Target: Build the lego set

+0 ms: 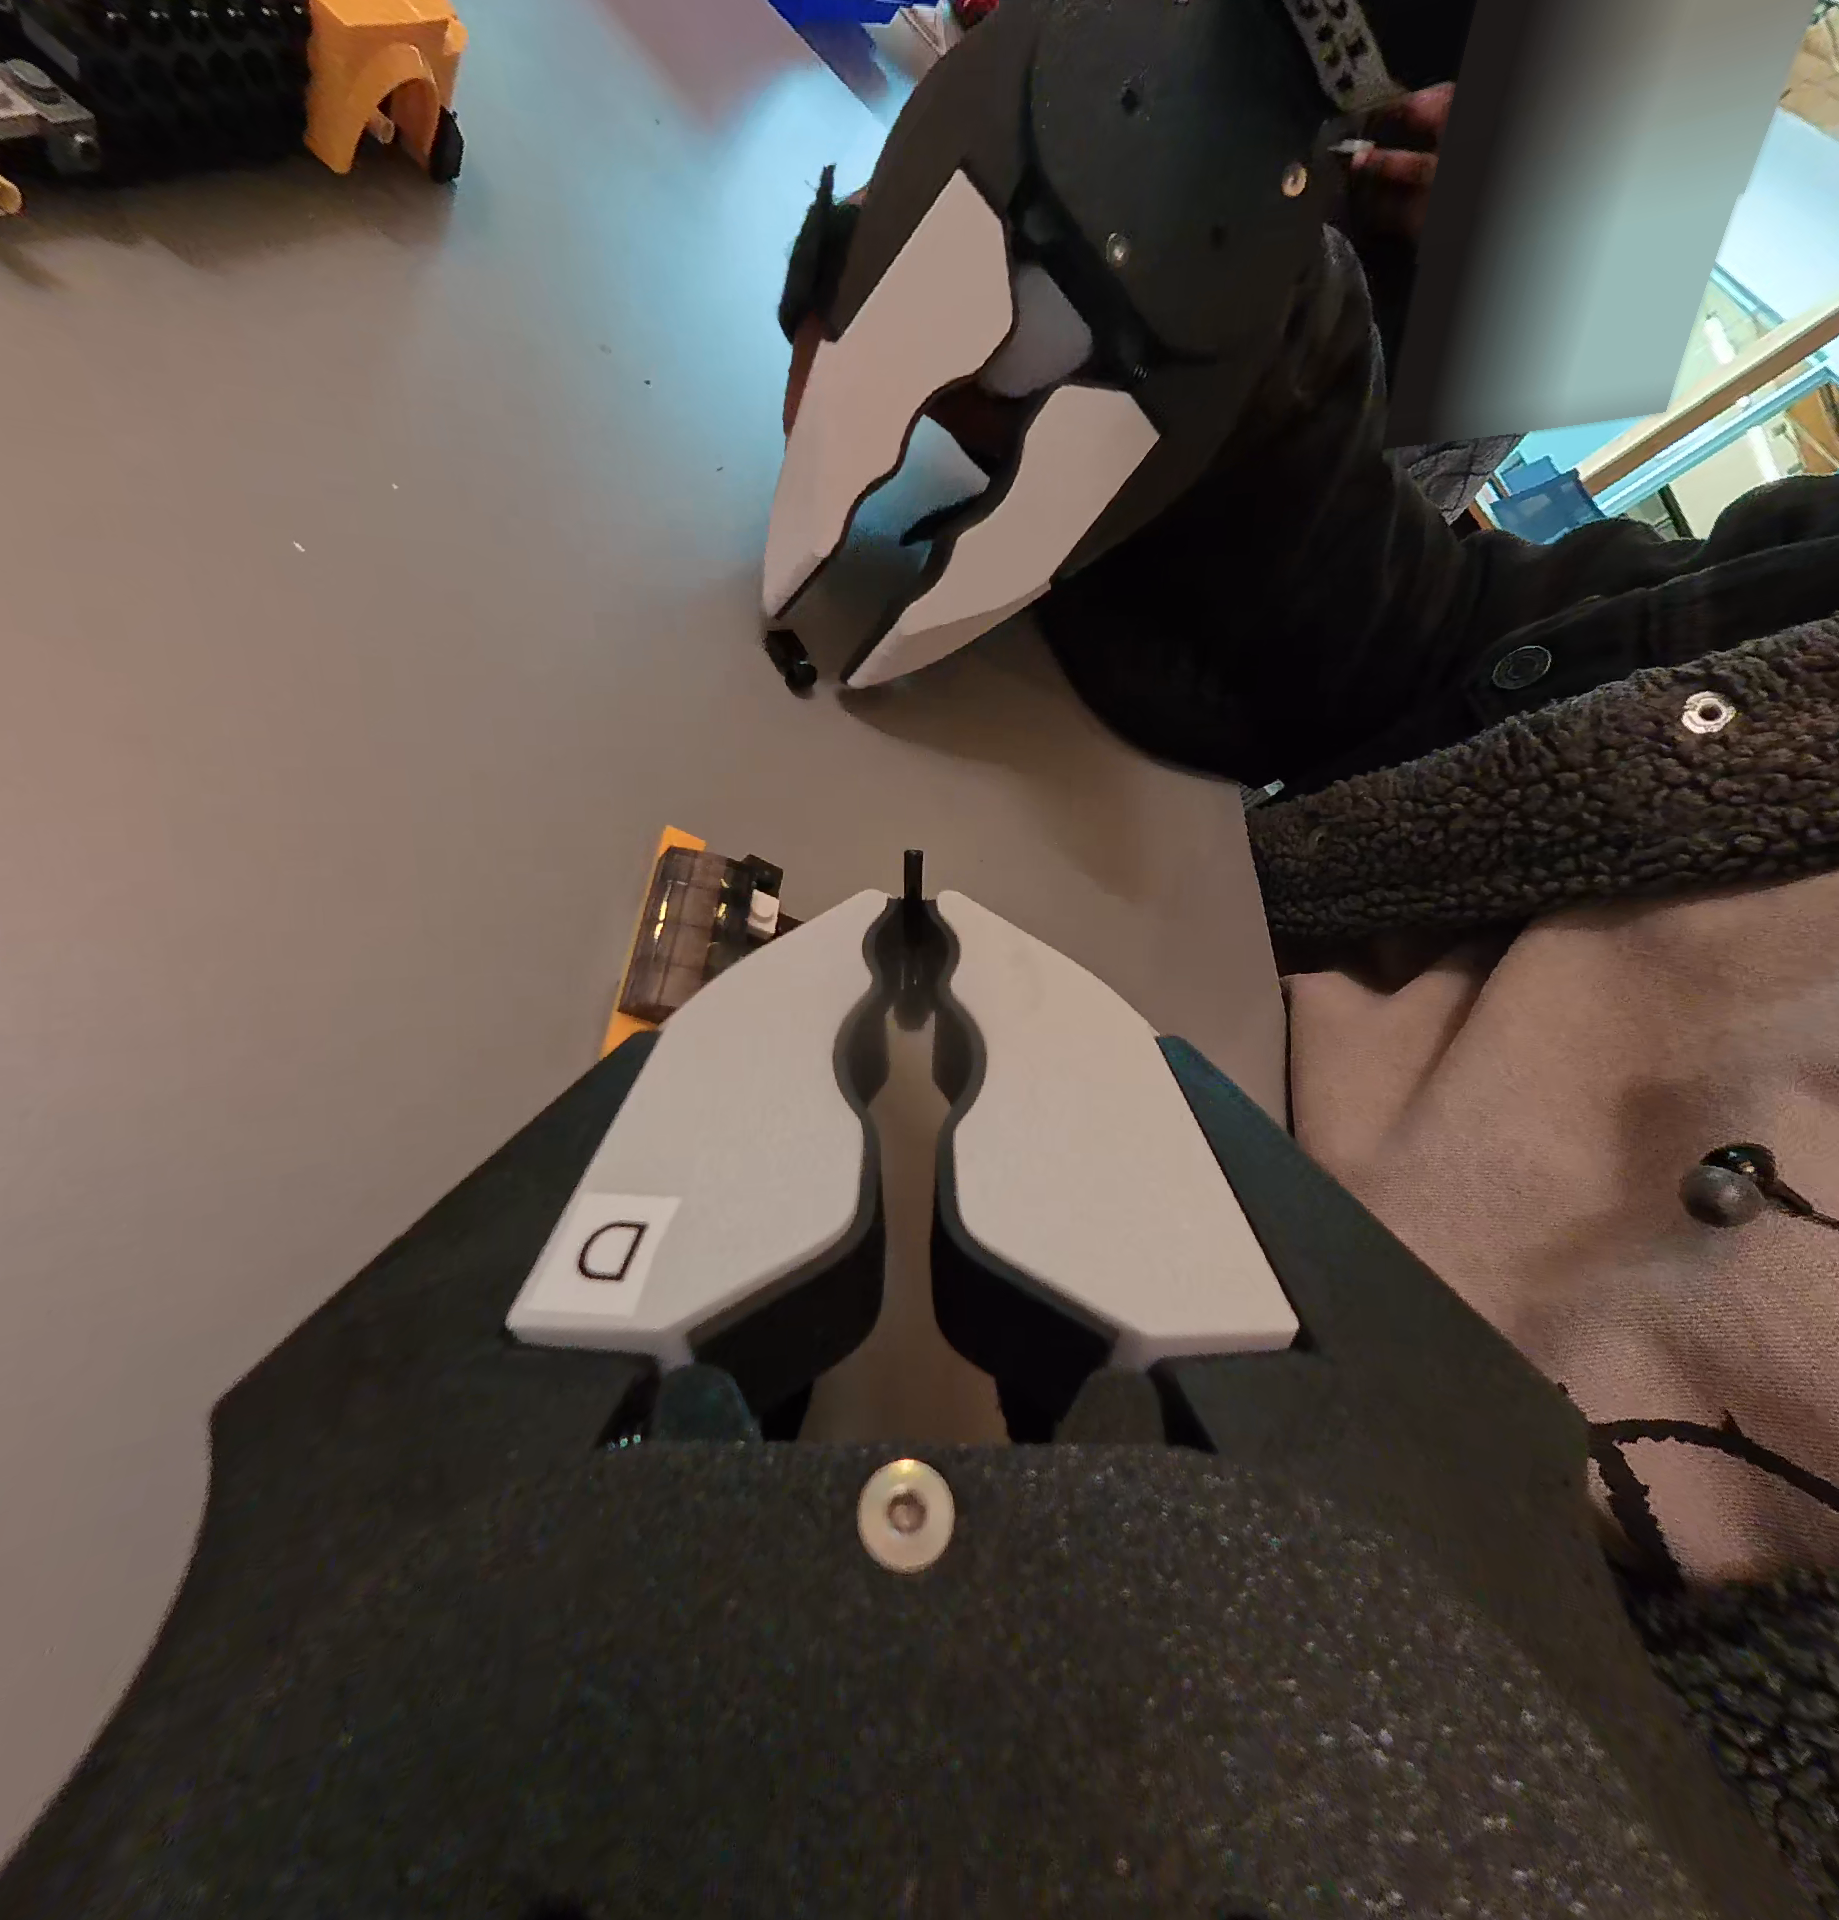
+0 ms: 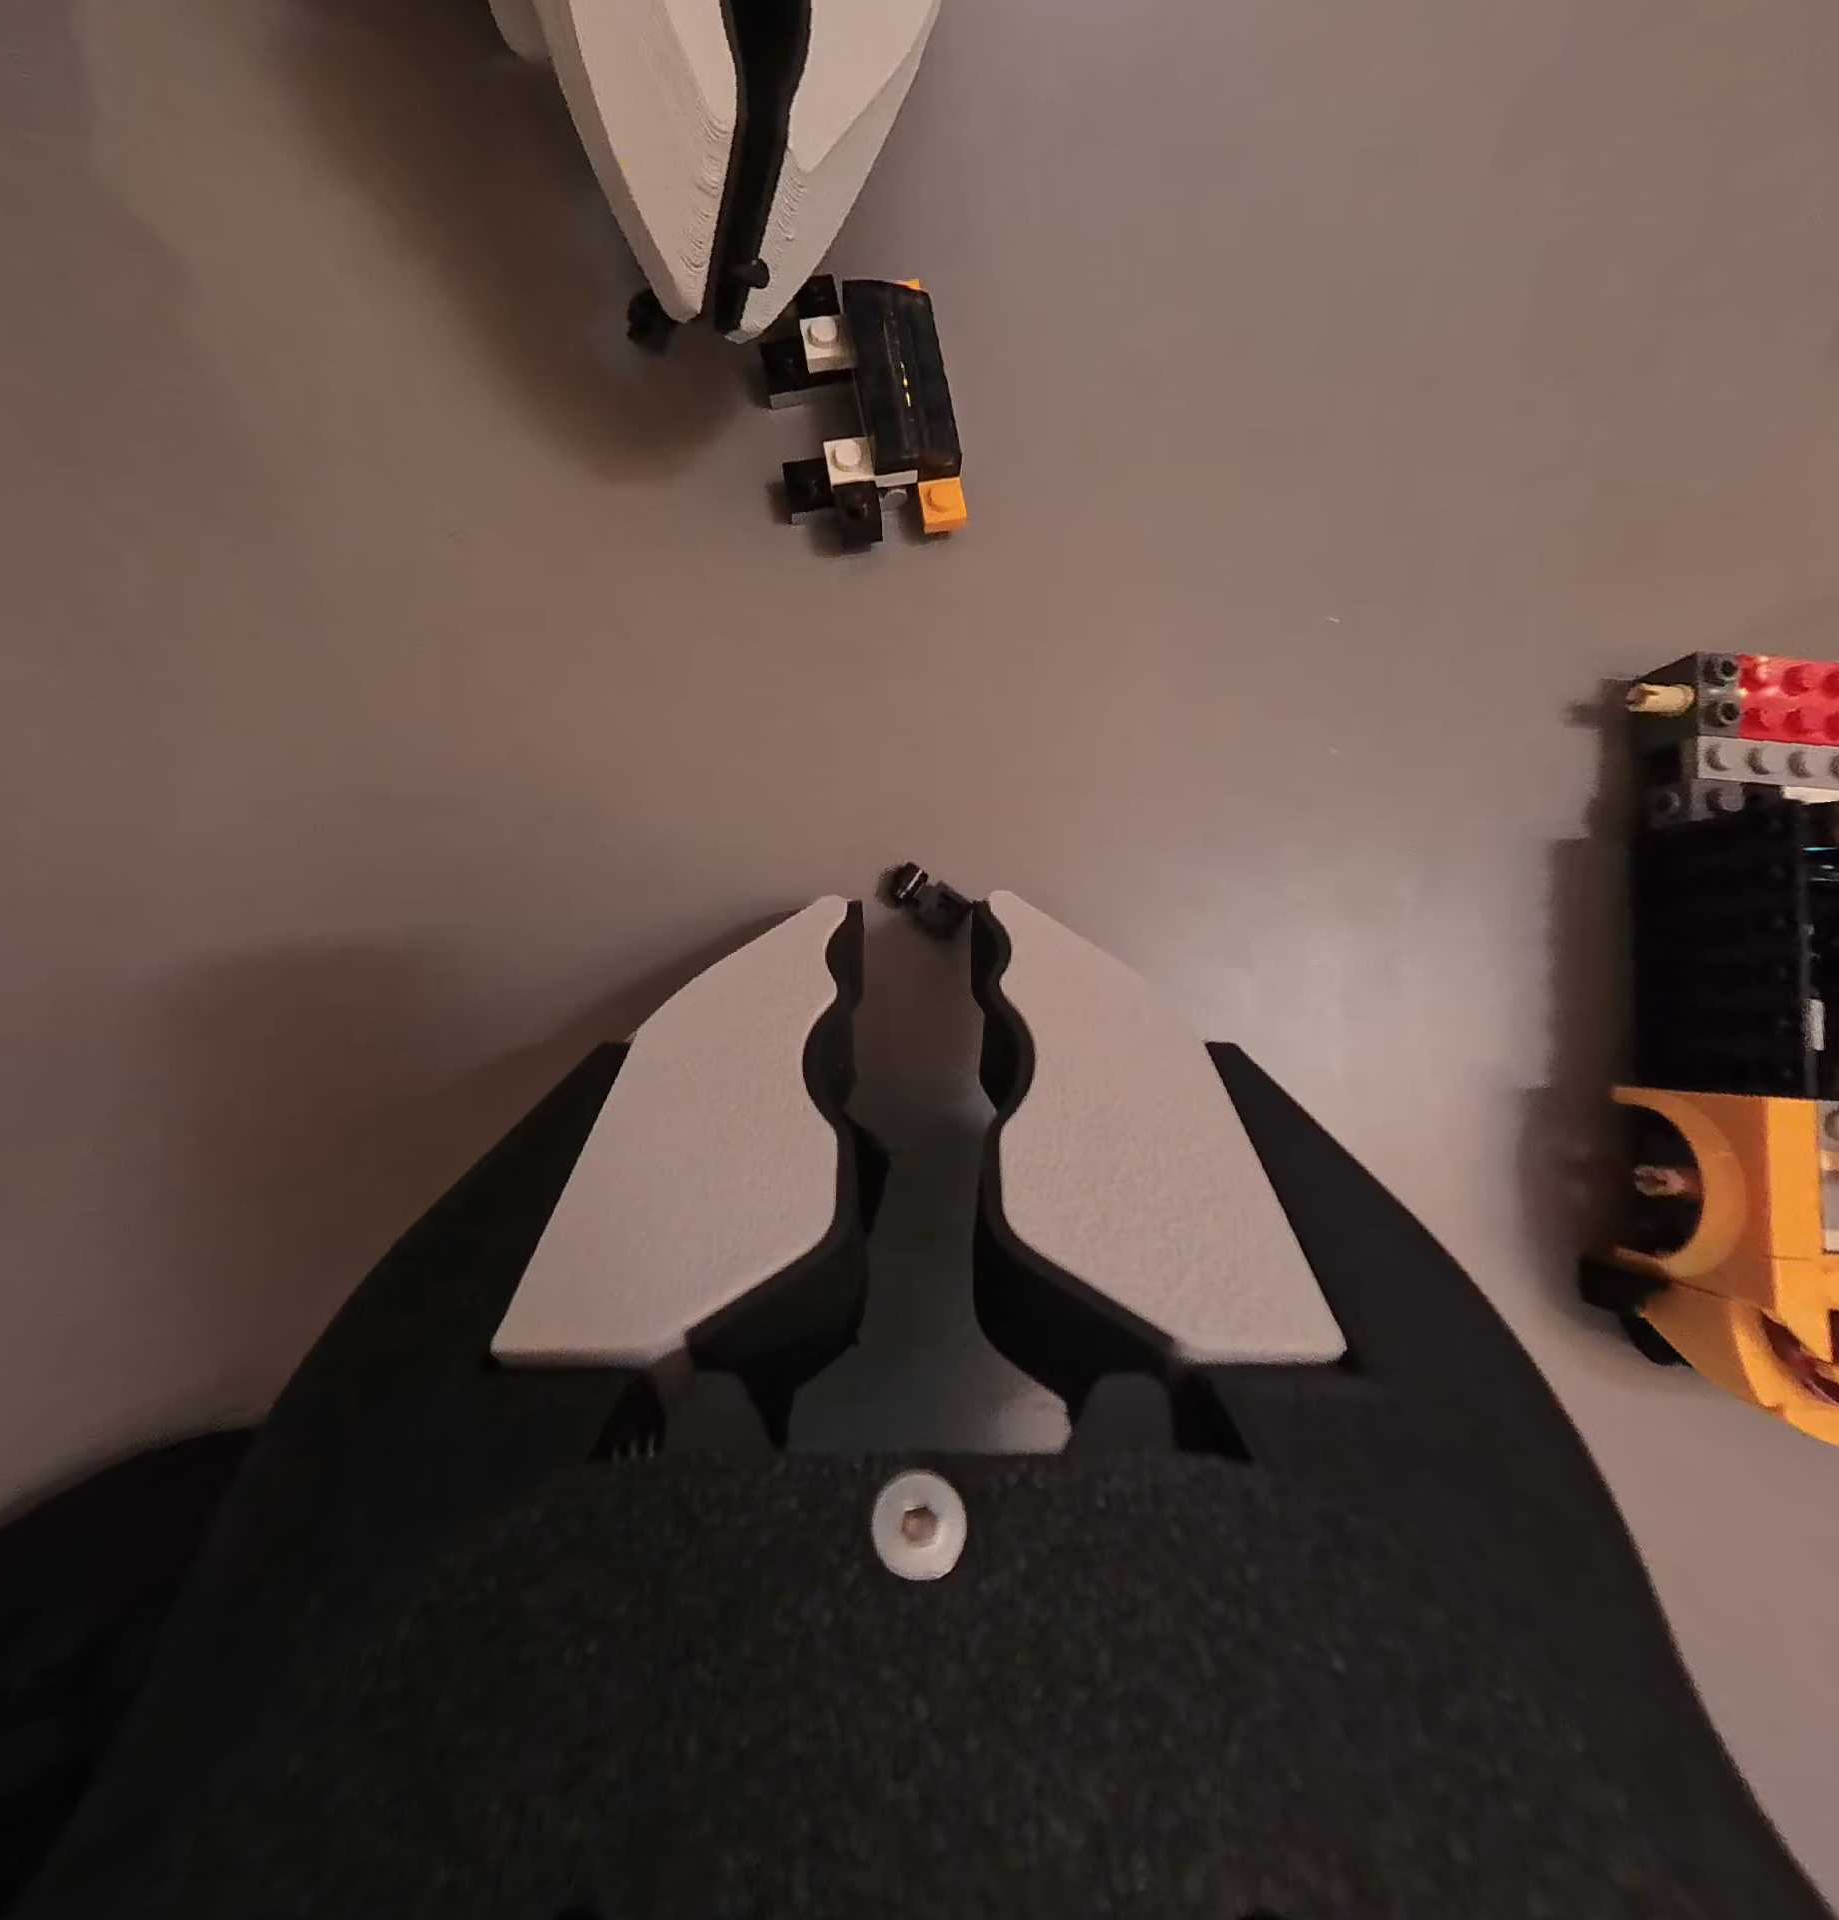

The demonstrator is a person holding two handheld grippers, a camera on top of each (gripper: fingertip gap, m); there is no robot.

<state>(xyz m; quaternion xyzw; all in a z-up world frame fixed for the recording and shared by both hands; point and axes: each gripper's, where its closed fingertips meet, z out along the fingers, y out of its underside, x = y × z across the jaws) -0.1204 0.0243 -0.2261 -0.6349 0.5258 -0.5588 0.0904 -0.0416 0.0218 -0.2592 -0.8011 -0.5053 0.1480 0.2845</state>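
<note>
My left gripper (image 1: pixel 911 904) is shut on a thin black pin (image 1: pixel 912 878) that sticks out past its fingertips, held just above the grey table (image 1: pixel 323 623). A small sub-assembly of orange, smoky, black and white bricks (image 1: pixel 686 935) lies just left of its tips. In the right wrist view this gripper (image 2: pixel 733 307) sits at the top beside the sub-assembly (image 2: pixel 879 405). My right gripper (image 2: pixel 920 906) is open, its tips on either side of a small black piece (image 2: pixel 927 900) that lies on the table. The left wrist view shows it too (image 1: pixel 816 649), with the piece (image 1: pixel 790 662) at its tip.
A large orange, black, grey and red lego vehicle (image 2: pixel 1746 987) stands at the right edge of the right wrist view and shows at the top left of the left wrist view (image 1: pixel 198 83). A person's dark fleece jacket and sleeve (image 1: pixel 1569 810) lie along the table's near edge. Tip to tip, the grippers are about 9 cm apart.
</note>
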